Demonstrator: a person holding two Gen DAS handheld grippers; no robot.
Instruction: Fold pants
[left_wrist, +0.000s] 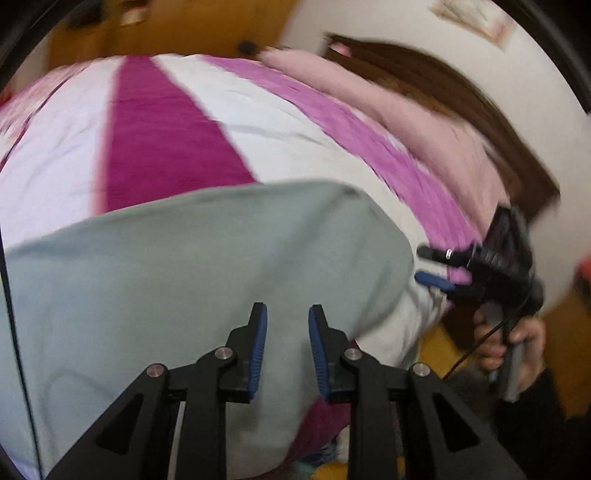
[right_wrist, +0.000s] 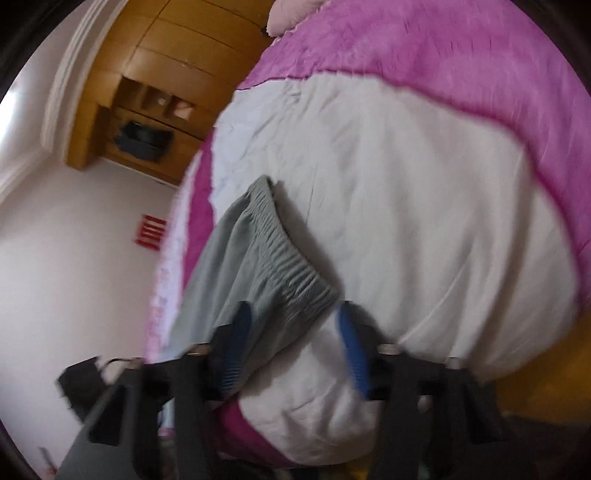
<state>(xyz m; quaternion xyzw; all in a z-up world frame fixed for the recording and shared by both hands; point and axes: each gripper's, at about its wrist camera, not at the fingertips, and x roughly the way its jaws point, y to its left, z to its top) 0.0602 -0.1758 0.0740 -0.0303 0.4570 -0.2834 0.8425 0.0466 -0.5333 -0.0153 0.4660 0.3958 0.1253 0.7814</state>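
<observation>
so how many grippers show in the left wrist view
2. The left gripper sits at bottom centre over the grey pants; the right gripper is at the right edge beside the pants, held by a hand.

A bed (left_wrist: 280, 122) with a pink-and-white striped cover carries grey pants (left_wrist: 177, 258) and a pale pink pillow (left_wrist: 424, 122).

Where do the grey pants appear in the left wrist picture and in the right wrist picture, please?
Left wrist view: the grey pants fill the lower left and centre, spread flat on the bed, behind the left gripper.
Right wrist view: the pants lie at lower centre-left, elastic waistband running diagonally, just beyond the right gripper.
Shared landmark: the pink and white bedcover under the pants.
</observation>
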